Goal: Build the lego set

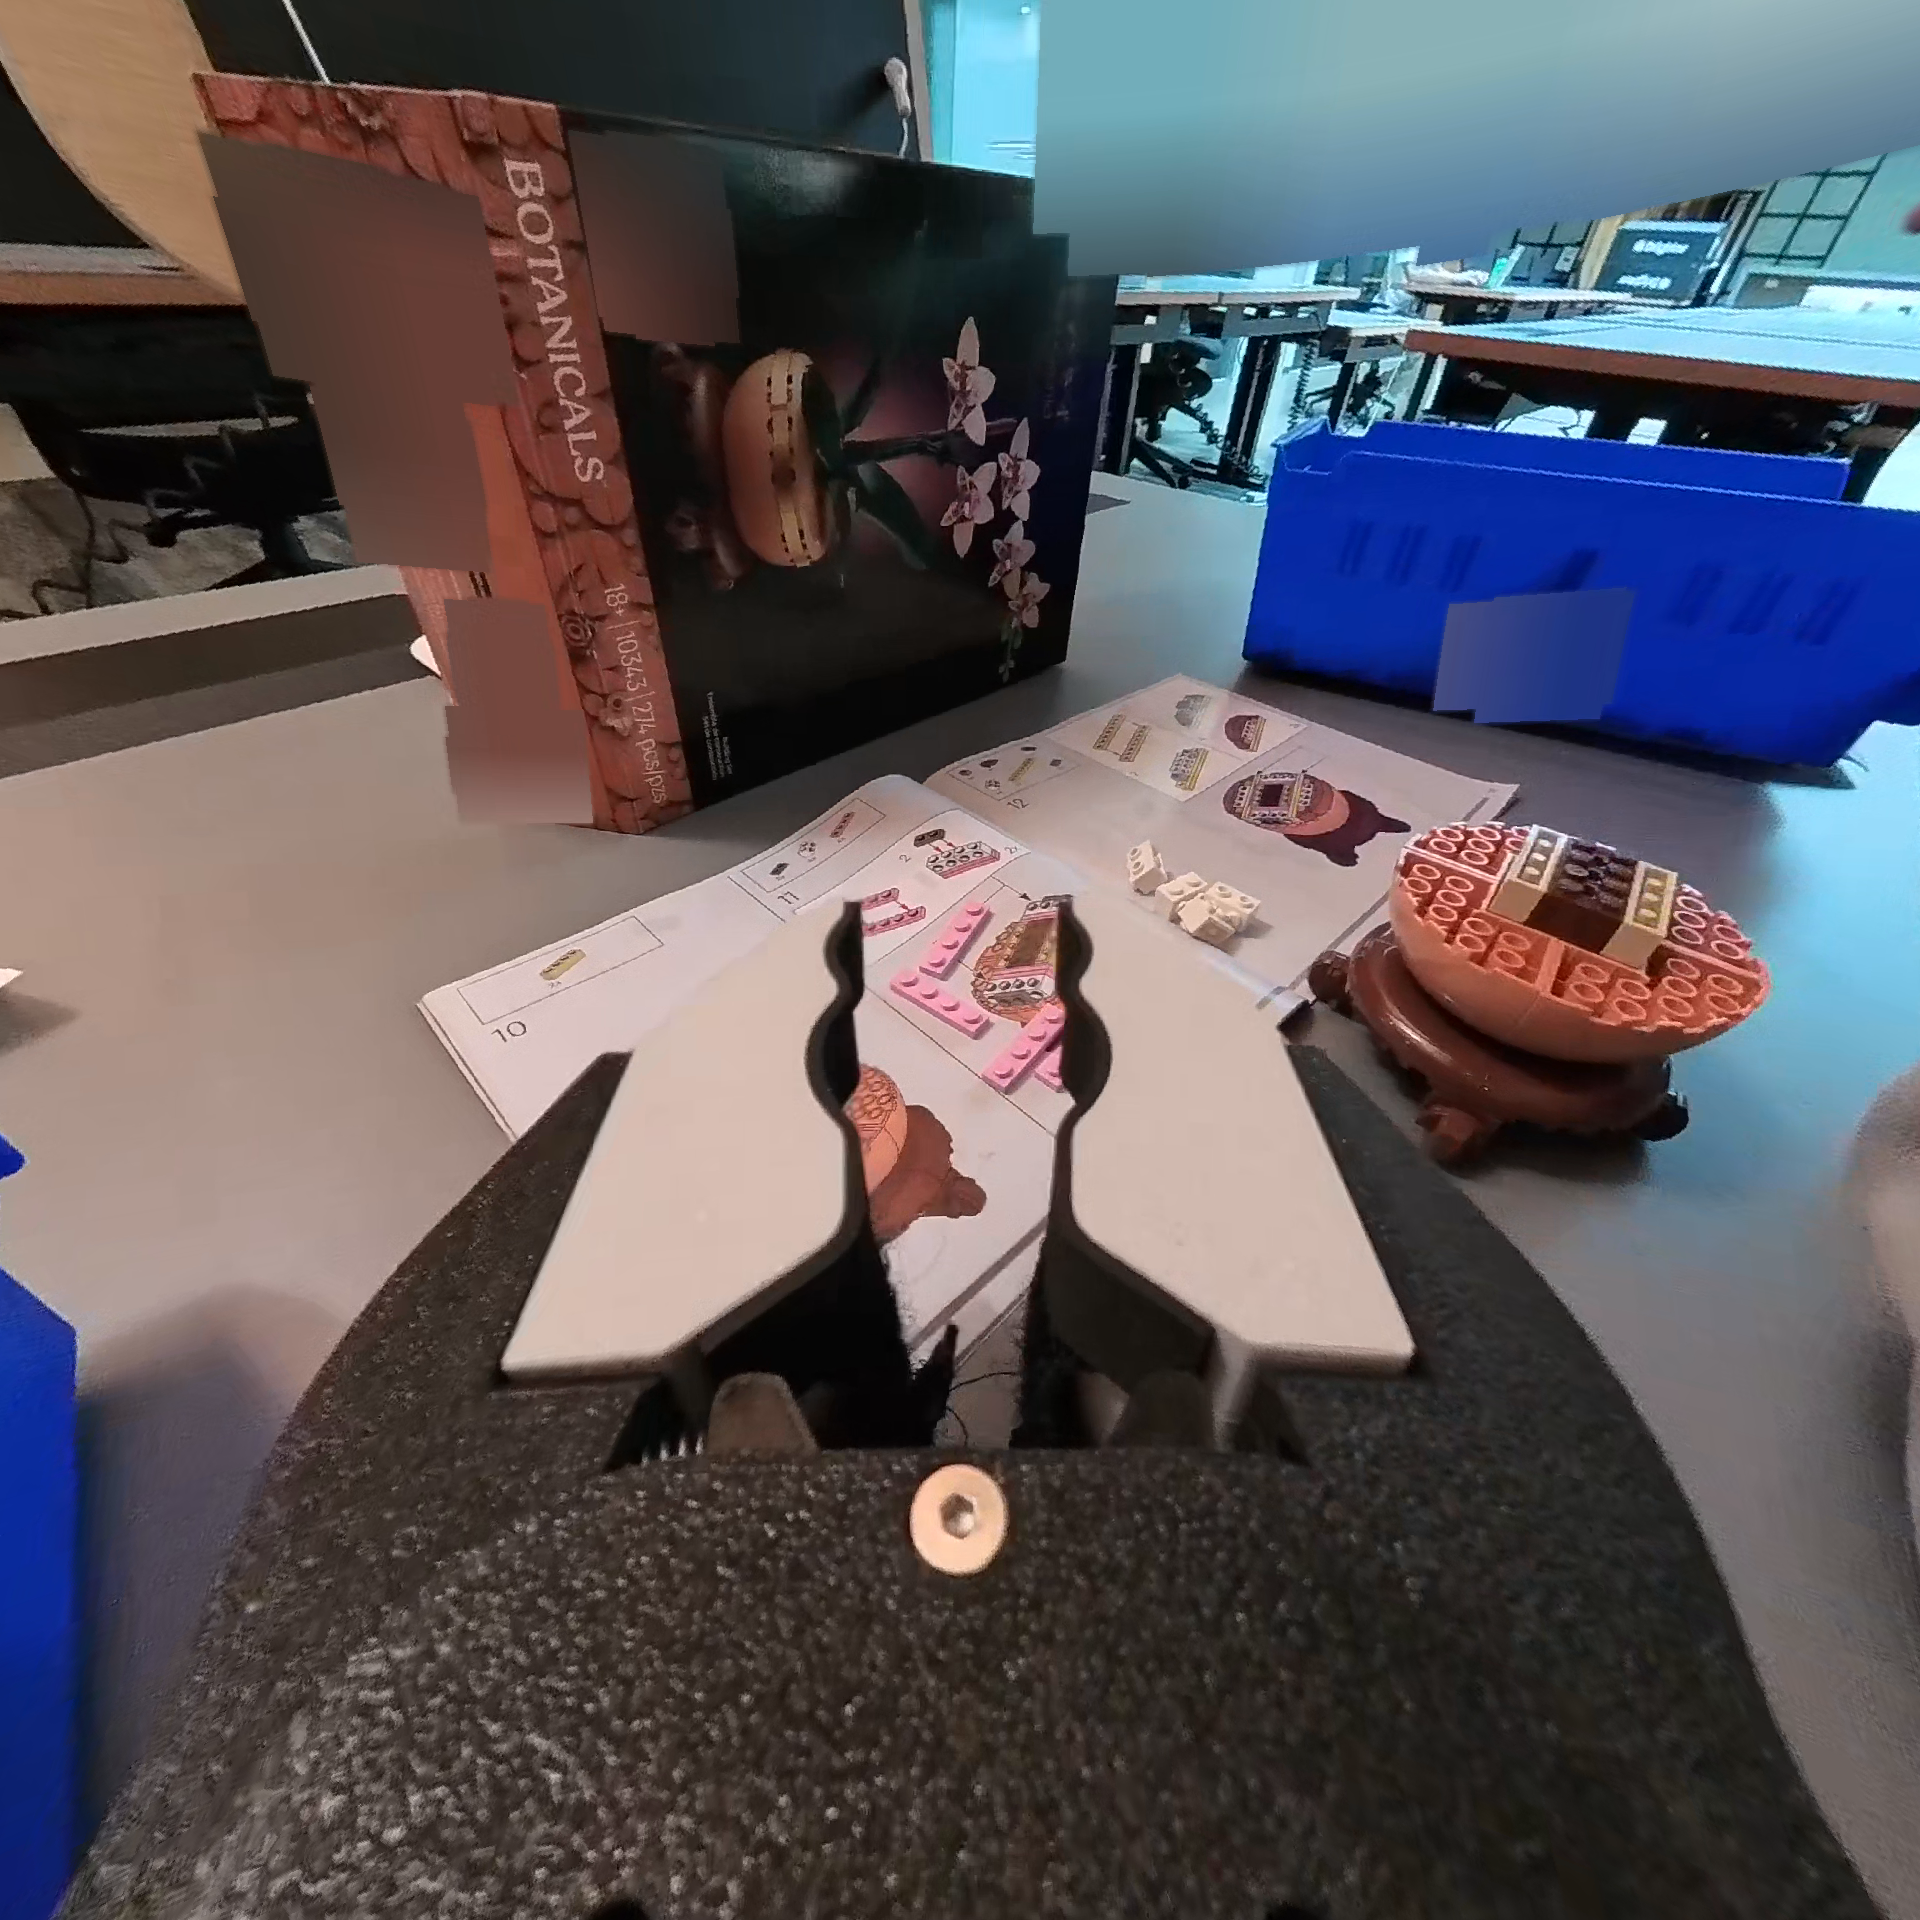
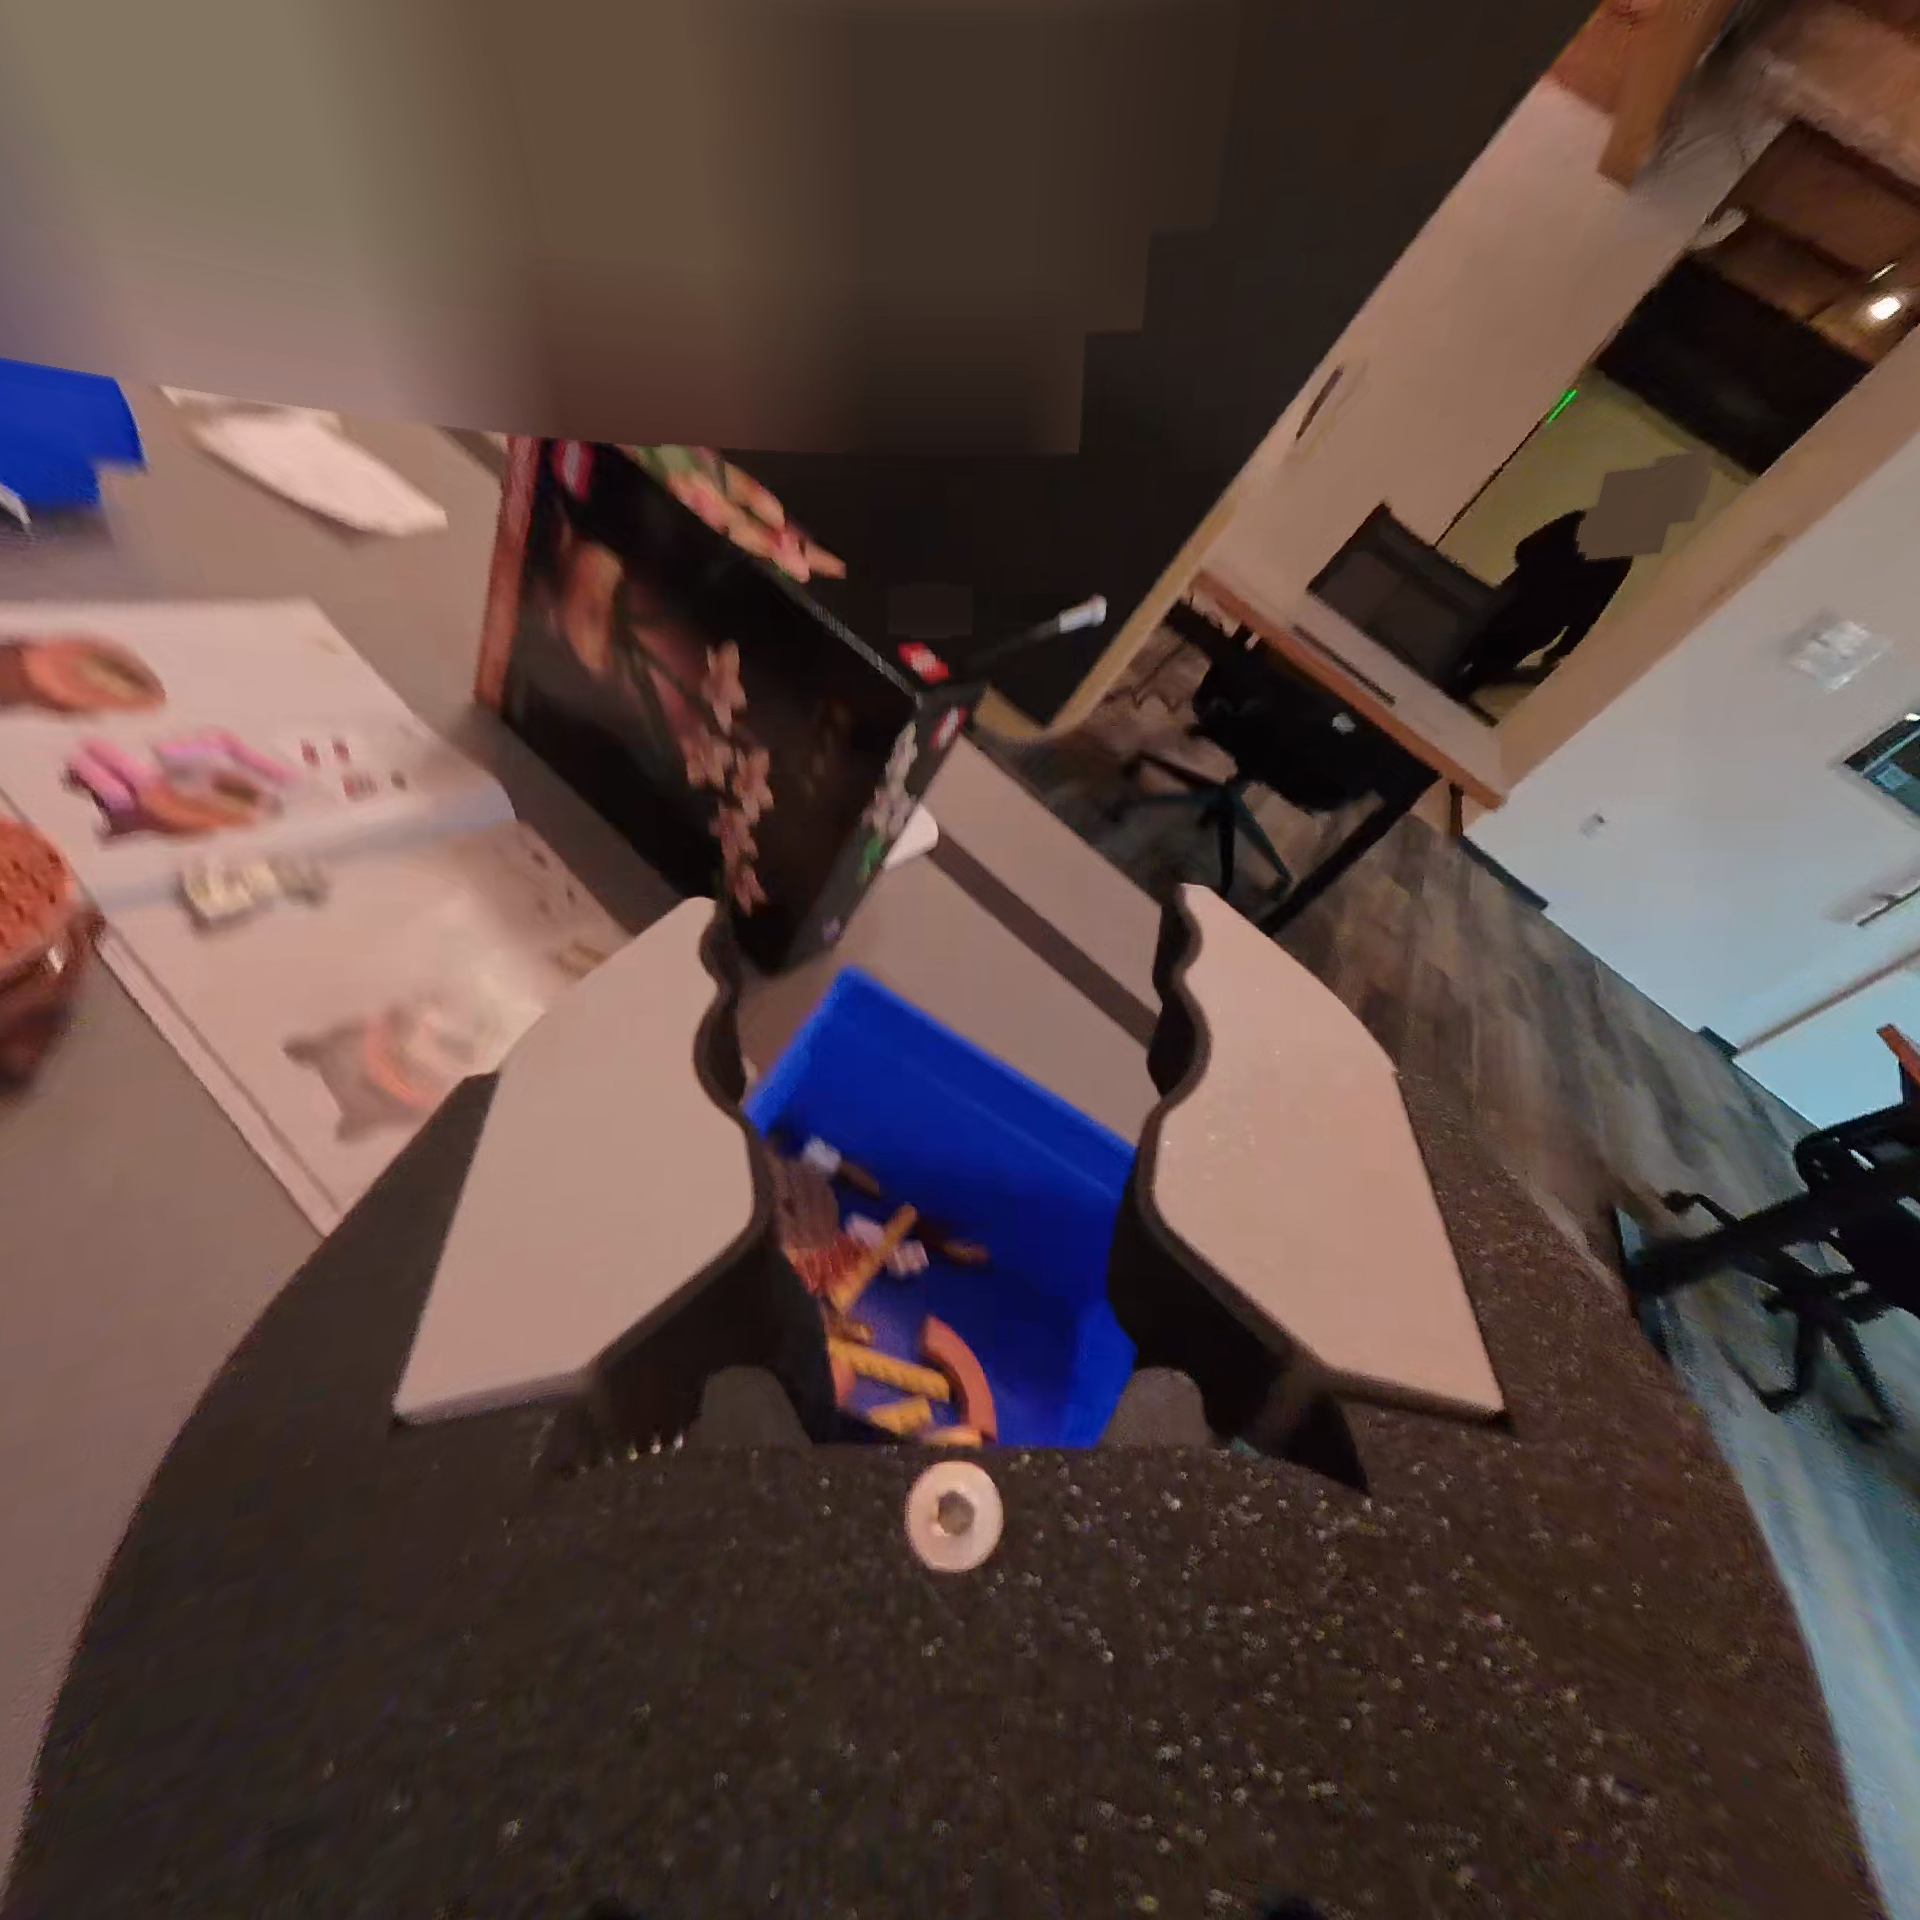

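Lego bowl model (image 1: 1579, 956) sits on its brown stand on the grey counter (image 1: 260, 935), right of the open instruction booklet (image 1: 727, 914). Pink plates (image 1: 935, 982) and cream bricks (image 1: 1195, 896) lie on the pages. Printed set box (image 1: 810, 499) stands behind; wording partly masked. Left hand-held gripper (image 1: 961, 920) narrowly parted, empty. Right hand-held gripper (image 2: 945, 935) wide apart over blue bin (image 2: 987, 1081) of loose parts (image 2: 883, 1309), blurred.
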A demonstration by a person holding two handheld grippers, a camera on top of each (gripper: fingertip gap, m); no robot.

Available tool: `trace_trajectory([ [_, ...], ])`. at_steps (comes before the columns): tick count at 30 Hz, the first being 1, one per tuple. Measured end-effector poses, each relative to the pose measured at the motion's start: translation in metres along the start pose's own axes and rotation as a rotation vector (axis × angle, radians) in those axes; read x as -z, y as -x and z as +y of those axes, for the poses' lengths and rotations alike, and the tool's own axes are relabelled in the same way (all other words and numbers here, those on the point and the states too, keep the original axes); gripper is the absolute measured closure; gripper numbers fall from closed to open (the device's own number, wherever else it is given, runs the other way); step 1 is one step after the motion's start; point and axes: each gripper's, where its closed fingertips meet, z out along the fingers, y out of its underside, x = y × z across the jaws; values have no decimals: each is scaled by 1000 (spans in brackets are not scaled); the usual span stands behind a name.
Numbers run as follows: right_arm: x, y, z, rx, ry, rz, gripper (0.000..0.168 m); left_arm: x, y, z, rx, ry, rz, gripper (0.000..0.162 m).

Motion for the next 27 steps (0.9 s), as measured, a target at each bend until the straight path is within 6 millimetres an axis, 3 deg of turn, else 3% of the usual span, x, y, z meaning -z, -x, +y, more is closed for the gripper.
trace_trajectory([
  [1,1,-2,11,25,30,-26,111,0,1,0,1,-4,-8,127],
  [2,3,-1,20,54,36,-82,153,1,2,-1,2,-11,-19,126],
  [3,3,-1,25,53,25,-129,164,2,4,-2,1,-18,-32,126],
  [5,1,-6,36,32,21,-187,164,2,6,-3,-4,-27,-63,126],
  [8,-6,-25,58,83,45,-164,134,0,6,0,-35,-1,-88,126],
  [9,-8,-28,67,113,70,-184,134,-2,6,2,-48,18,-92,125],
  [11,-10,-24,83,166,125,-277,160,-5,4,7,-69,60,-90,123],
  [13,-15,-29,93,176,146,-300,161,-9,3,11,-77,98,-83,121],
  [16,-22,-32,105,182,139,-334,144,-12,2,16,-91,139,-85,117],
  [18,-22,-28,119,168,191,-398,164,-13,1,18,-110,159,-87,116],
  [20,-25,-25,126,158,200,-424,165,-14,0,20,-122,168,-90,115],
  [24,-31,-22,129,129,154,-416,140,-13,3,17,-114,151,-111,114],
  [26,-26,-15,135,114,165,-459,164,-12,4,17,-106,147,-117,114],
  [27,-25,-13,136,97,165,-462,164,-12,5,17,-104,147,-118,114],
])
